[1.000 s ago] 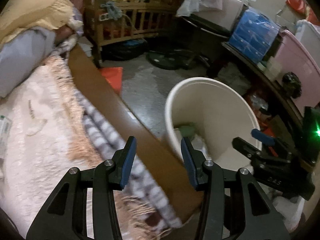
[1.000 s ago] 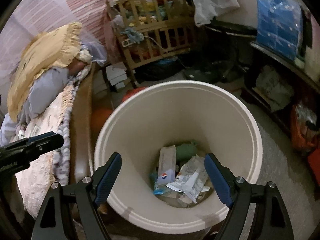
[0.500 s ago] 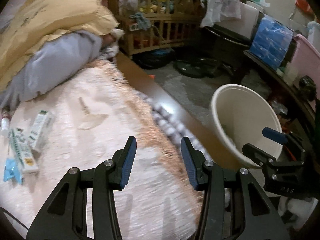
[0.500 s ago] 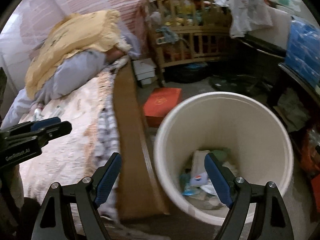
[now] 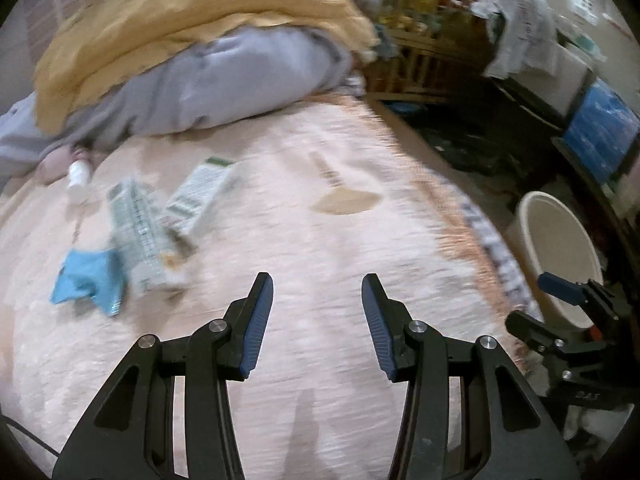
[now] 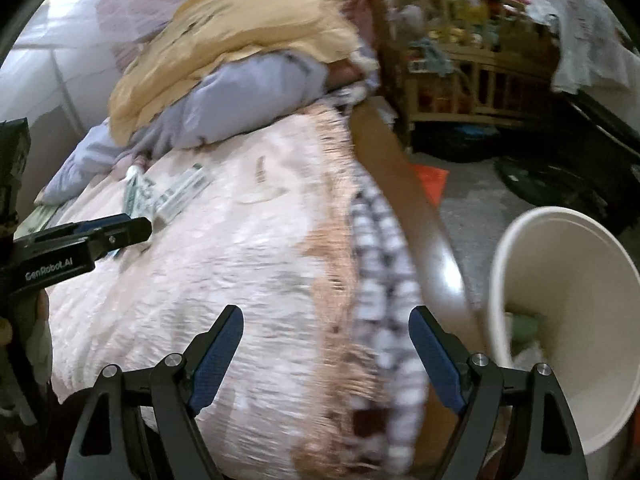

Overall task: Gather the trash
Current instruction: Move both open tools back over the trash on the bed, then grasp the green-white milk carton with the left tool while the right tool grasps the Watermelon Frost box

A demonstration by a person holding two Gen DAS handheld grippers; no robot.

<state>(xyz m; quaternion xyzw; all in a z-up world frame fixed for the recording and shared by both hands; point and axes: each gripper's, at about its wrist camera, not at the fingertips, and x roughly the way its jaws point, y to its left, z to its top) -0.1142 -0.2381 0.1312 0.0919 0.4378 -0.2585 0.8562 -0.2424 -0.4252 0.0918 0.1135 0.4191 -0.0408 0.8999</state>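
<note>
Now we hold both grippers over the bed, each with its blue-padded fingers spread wide and nothing between them. Our left gripper [image 5: 317,312] hovers above the pink bedspread [image 5: 304,248], touching nothing. Ahead and to its left lies the trash: a crumpled blue wrapper [image 5: 89,280], a long green-and-white carton [image 5: 140,226] resting partly on it, a second green-and-white box [image 5: 202,194] just beside that, and a small white bottle [image 5: 78,174] farther off near the grey pillow [image 5: 208,80]. Our right gripper [image 6: 326,354] hangs over the near edge of the bed, above the fringe and the checked cloth [image 6: 384,280], also empty. To its right stands the white bucket [image 6: 560,280] on the floor, with some green and pale scraps visible low inside. The left gripper's tip shows at the left of the right wrist view, near the boxes [image 6: 176,192].
</note>
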